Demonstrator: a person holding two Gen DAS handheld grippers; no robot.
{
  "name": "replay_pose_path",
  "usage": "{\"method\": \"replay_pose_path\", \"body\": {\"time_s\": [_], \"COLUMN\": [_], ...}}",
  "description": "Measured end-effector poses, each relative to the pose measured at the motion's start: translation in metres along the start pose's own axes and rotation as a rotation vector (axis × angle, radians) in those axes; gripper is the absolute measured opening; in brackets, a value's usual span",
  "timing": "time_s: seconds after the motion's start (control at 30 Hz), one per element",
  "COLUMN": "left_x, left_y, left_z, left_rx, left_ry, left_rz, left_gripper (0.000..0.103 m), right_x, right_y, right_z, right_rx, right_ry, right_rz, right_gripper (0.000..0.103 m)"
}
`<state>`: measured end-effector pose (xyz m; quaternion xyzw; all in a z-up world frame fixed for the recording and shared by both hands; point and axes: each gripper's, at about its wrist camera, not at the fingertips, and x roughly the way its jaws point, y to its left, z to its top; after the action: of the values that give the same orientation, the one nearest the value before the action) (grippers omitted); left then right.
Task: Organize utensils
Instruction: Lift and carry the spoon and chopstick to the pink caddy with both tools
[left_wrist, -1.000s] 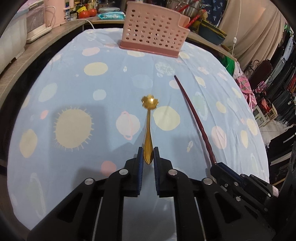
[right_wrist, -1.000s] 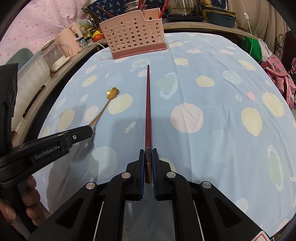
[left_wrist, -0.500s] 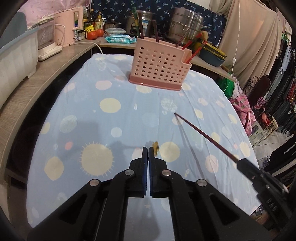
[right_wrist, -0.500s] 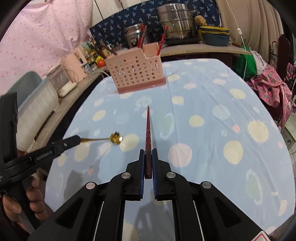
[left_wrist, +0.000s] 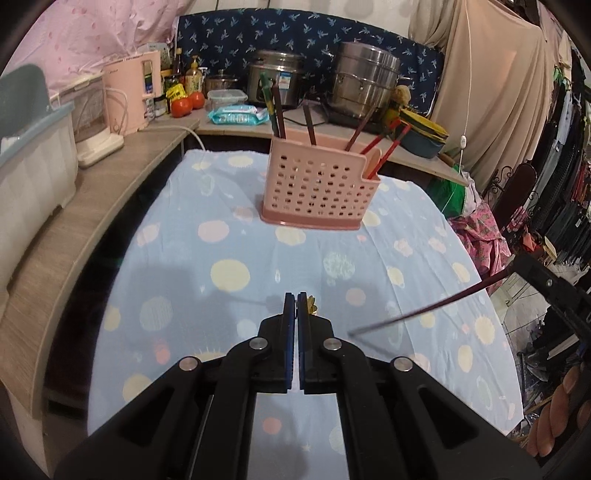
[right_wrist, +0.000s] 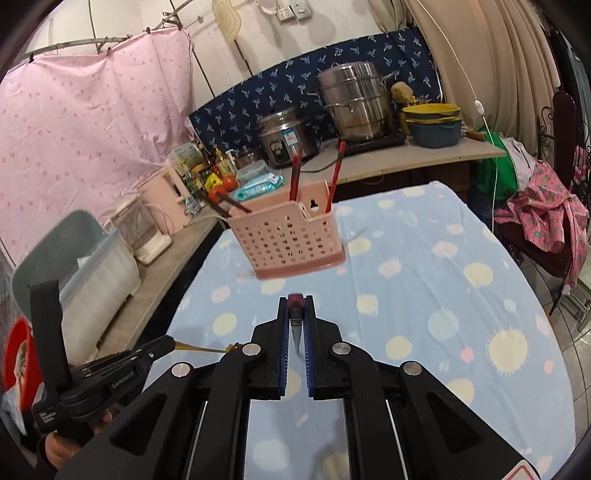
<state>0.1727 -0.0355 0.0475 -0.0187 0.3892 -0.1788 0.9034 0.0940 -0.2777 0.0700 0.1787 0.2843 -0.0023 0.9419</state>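
The gold spoon (right_wrist: 207, 349) is pinched by its handle in my left gripper (left_wrist: 297, 301), lifted clear of the table (left_wrist: 177, 266), its flower-shaped bowl (left_wrist: 312, 305) peeking out just past the closed blue pads. My right gripper (right_wrist: 295, 306) is clamped on the butt of a dark red chopstick (left_wrist: 424, 312), which hangs in the air above the cloth's right edge, its tip toward the middle. The pink utensil basket (left_wrist: 317, 186) stands upright near the table's far edge, with several chopsticks (left_wrist: 277, 112) leaning in its compartments. Beyond that edge, a counter carries steel pots (left_wrist: 364, 86).
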Motion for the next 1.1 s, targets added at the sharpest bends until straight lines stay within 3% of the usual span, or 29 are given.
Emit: {"method": "replay_pose_path", "body": {"time_s": [0.43,0.83,0.97,1.1], "left_x": [0.004,0.000,0.018,0.046], "left_y": [-0.012,-0.037,-0.037,-0.026], "left_z": [0.057,0.166,0.196,0.210], "left_rx": [0.107,0.175,0.164,0.141], "left_ry": [-0.071,-0.216,-0.228,-0.192], "left_rz": [0.022,0.007,0.023,0.056], "left_gripper": [0.001,0.001,0.001,0.001], "right_x": [0.015,0.035,0.056,0.086], "right_y": [0.013,0.033,0.040,0.045], "right_z": [0.069,0.180,0.204,0.212], "right_rx": [-0.018,-0.033,-0.033,-0.037], "right_ry": [-0.119,-0.326,-0.341,-0.321], "right_rz": [0.037,0.033,0.026,0.017], "right_gripper": [0.007,0.007,0.007,0.007]}}
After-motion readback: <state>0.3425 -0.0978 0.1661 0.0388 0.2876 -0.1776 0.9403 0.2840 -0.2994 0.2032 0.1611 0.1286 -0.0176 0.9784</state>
